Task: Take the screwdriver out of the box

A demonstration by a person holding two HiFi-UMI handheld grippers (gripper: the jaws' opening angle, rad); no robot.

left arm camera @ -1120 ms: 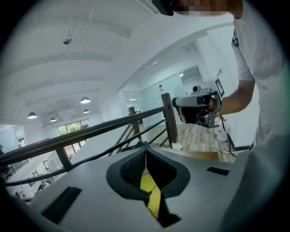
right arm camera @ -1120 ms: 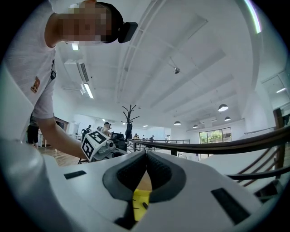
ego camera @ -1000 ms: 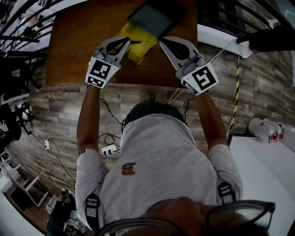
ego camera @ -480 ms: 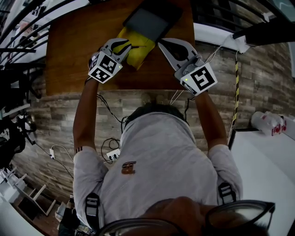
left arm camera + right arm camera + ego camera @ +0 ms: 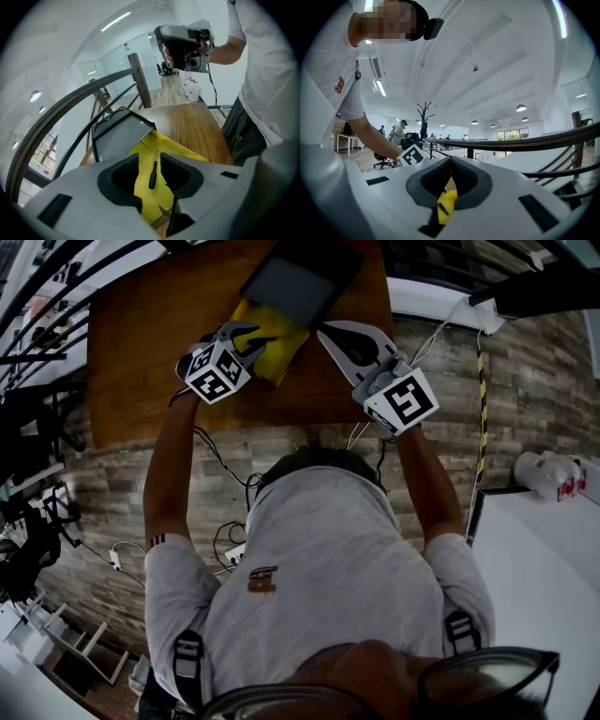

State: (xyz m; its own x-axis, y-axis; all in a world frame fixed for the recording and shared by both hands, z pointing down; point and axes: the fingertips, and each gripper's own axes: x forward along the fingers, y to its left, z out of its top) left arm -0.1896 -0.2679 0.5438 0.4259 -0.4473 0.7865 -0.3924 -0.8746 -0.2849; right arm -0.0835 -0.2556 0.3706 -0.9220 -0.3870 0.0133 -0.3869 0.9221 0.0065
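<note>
A small black-handled screwdriver [image 5: 152,177] lies on the yellow box [image 5: 183,151], whose grey lid [image 5: 119,136] stands open behind it. My left gripper [image 5: 149,161] points steeply down over the box. Its jaws have just been opening and now stand apart on either side of the screwdriver, with no pad touching it. In the head view the left gripper [image 5: 253,337] is over the yellow box [image 5: 277,348]. My right gripper [image 5: 328,331] hovers just right of the box, held level and shut with nothing in it. Its own view shows the tips [image 5: 451,161] together above the box [image 5: 447,202].
The box sits near the front edge of a brown wooden table [image 5: 150,352]. A dark metal railing [image 5: 70,108] runs behind the table. Cables and a power strip [image 5: 230,549] lie on the plank floor below. A white surface [image 5: 544,568] stands at the right.
My left gripper has dropped down onto the yellow box and tilted downward. Its jaws, shut on the screwdriver before, have parted and the screwdriver rests on the box. The right gripper barely shifted.
</note>
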